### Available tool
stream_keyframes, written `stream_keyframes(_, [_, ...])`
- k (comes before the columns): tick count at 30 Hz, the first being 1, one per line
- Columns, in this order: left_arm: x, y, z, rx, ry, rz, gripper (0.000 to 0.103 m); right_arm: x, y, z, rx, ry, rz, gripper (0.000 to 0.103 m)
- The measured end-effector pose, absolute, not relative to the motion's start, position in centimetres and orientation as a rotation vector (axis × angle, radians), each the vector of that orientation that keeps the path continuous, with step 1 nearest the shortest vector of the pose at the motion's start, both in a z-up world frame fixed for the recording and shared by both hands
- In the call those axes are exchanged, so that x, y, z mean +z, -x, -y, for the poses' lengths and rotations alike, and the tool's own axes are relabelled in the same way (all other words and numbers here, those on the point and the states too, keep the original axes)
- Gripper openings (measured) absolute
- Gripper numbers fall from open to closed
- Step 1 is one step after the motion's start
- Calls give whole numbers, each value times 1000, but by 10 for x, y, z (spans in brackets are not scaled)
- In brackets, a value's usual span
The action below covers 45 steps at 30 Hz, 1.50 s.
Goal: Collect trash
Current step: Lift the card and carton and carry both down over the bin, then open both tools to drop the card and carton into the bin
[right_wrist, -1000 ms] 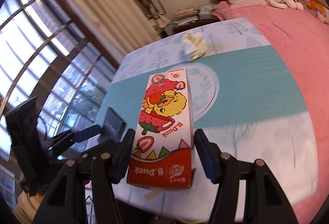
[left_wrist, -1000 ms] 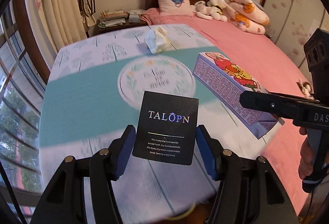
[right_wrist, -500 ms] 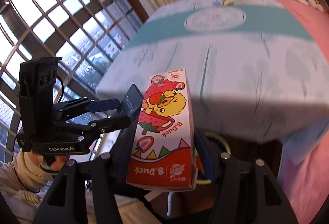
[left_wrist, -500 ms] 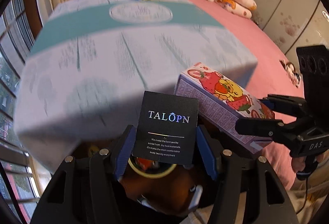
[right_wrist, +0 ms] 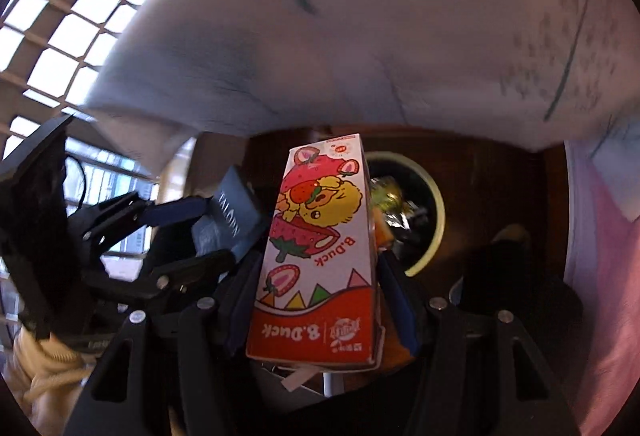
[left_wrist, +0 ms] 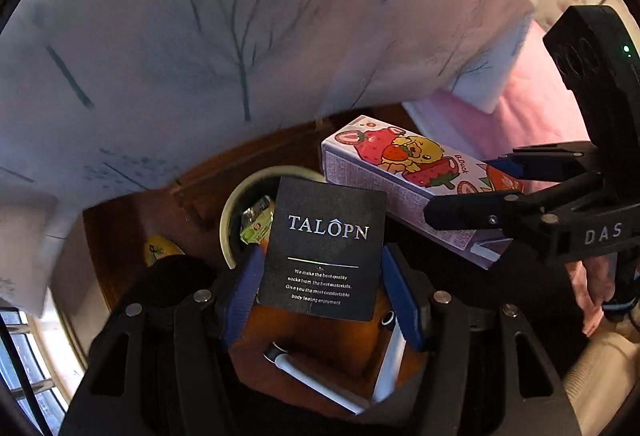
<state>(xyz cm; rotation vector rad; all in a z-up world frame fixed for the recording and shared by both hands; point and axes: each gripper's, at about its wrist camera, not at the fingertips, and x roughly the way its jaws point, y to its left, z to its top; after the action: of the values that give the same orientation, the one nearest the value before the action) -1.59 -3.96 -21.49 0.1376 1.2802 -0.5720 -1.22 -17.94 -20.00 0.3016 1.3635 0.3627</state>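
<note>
Both tongs loaded, pointing down at the bin.
Left tongs clamp the black card box marked "TALOPN"; right tongs clamp the strawberry carton marked "B.Duck". Both items hang over the round bin, which sits on dark wood floor and holds wrappers. Tree-print cloth on the surface overhangs behind the bin; pink bedding to its right.

We see the black TALOPN box upright over the bin; the strawberry carton slants at two o'clock.
</note>
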Motion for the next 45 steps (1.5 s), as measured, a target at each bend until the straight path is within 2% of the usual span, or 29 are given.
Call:
stream_keyframes(8, [-282,-4,43,-533,-144,-1392,59,-280,-5,181,214,-394,-1438,58])
stream_keyframes(18, [-346,-20,43,-497,-76,-1550,59,-350,-11,173,142,-436,-1547,59])
stream_keyframes(25, [-361,-30,40,-463,-68,-1592,61,-358,-18,182,127,-476,-1565,60])
stream_keyframes(29, [-365,-32,36,-442,-80,-1601,82,-360,-19,183,127,-490,-1562,73])
stream_keyframes(45, [-349,-31,31,-395,-51,-1542,83,-348,-21,180,117,-406,-1498,75])
